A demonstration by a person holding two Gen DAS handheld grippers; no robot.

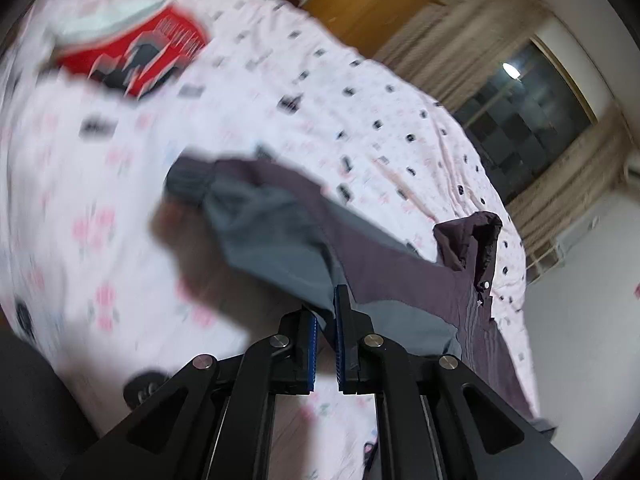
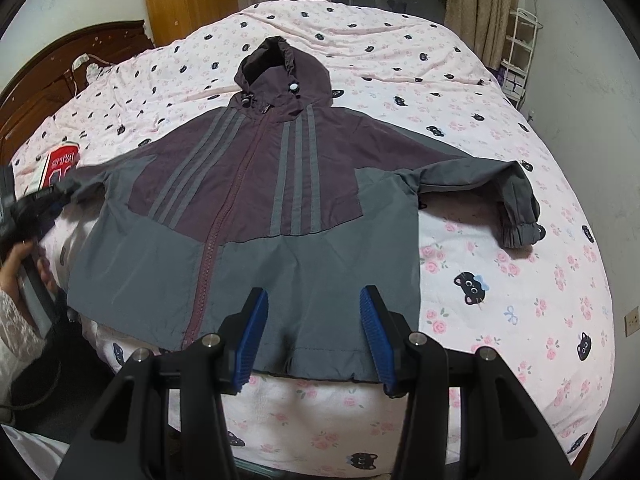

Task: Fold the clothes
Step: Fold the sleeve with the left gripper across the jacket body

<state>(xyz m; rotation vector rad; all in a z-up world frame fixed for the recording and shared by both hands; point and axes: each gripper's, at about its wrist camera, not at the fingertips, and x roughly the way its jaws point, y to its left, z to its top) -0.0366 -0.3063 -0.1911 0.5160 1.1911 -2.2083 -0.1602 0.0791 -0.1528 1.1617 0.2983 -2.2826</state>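
Note:
A grey and purple hooded jacket [image 2: 248,208] lies face up and spread on the bed, hood toward the far side, zipper closed. My left gripper [image 1: 326,320] is shut on the jacket's left sleeve [image 1: 256,216] and holds it lifted above the bed; it also shows at the left edge of the right wrist view [image 2: 44,204]. My right gripper [image 2: 312,328] is open and empty, hovering over the jacket's bottom hem. The jacket's right sleeve [image 2: 500,192] lies stretched out flat on the bed.
The bed has a pink floral sheet with black cat faces [image 2: 500,280]. A folded red and white garment [image 2: 60,164] lies at the bed's left. A wooden headboard [image 2: 52,68] stands at the left, a white rack [image 2: 520,52] and curtains at the far side.

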